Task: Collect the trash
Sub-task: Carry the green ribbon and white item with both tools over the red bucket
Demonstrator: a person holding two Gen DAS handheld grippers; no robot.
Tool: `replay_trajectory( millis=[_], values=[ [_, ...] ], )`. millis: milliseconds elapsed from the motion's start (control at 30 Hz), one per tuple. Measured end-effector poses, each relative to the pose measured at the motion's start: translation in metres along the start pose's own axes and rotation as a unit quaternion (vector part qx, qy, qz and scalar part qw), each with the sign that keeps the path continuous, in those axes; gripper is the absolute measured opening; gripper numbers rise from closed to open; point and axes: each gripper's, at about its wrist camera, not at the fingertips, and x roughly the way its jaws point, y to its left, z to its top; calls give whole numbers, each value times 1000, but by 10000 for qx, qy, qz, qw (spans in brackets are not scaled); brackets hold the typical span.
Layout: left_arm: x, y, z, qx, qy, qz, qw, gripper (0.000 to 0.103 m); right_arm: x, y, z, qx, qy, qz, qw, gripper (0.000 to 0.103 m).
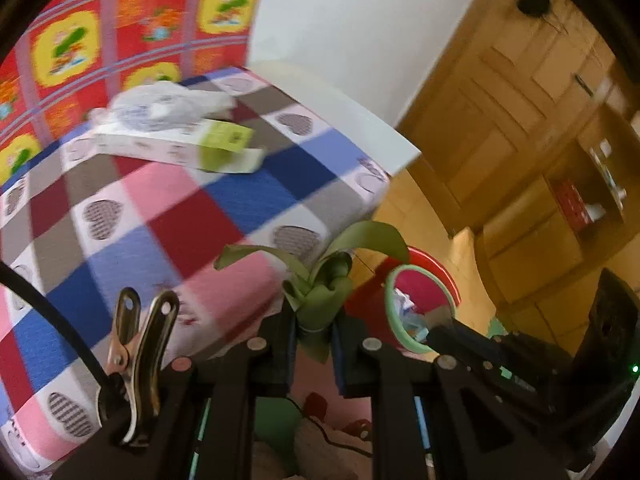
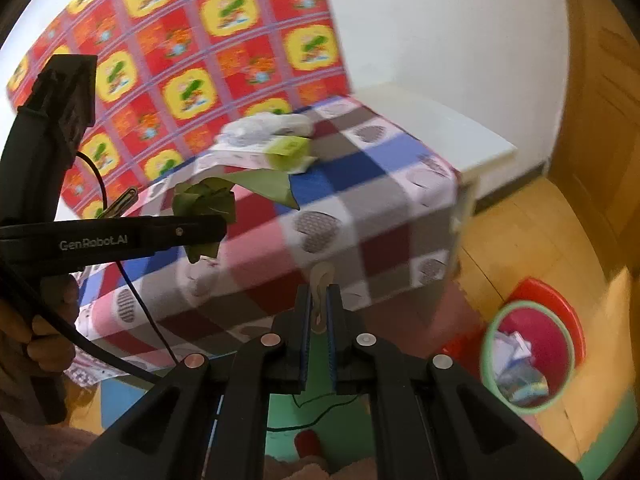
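My left gripper is shut on a bundle of green leaf wrapping, whose long leaves stick out past the fingers. It hangs off the table's near corner, just left of the red trash bin with a green rim. The right wrist view shows this left gripper from the side with the leaf bundle over the table. My right gripper is shut on a small beige scrap, in front of the table's side. The bin stands on the floor to its right, holding crumpled paper.
A table with a checked cloth carries a white and green carton and a clear plastic bag at its far side. A patterned red curtain hangs behind. A wooden door is on the right. A hand holds the left gripper's handle.
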Motion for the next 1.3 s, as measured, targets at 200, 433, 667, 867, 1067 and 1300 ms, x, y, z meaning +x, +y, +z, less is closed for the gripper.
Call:
replay_trajectory(
  millis=[200,433,667,867,1067,1300],
  values=[
    [38,-46,3,377,354,-220,9984,15,-9,-46,-13,410,15,-297,9987,8],
    [82,-99,5,817,746,-472,9927,15,-20,-102,-31,872,-24,-674,9939,8],
    [133,-161,-1,1401,1096,-709,9815,15,-20,-160,-56,1247,91,-1010,9870,8],
    [182,-206,-7,1726,1400,-906,9708,15,-9,-208,-77,1480,256,-1264,9805,8],
    [243,-243,-20,2161,1739,-941,9561,15,12,-253,-101,1793,437,-1399,9728,8],
    [311,-272,-32,2326,2152,-995,9432,15,44,-294,-122,2065,670,-1548,9638,8]
  ],
)
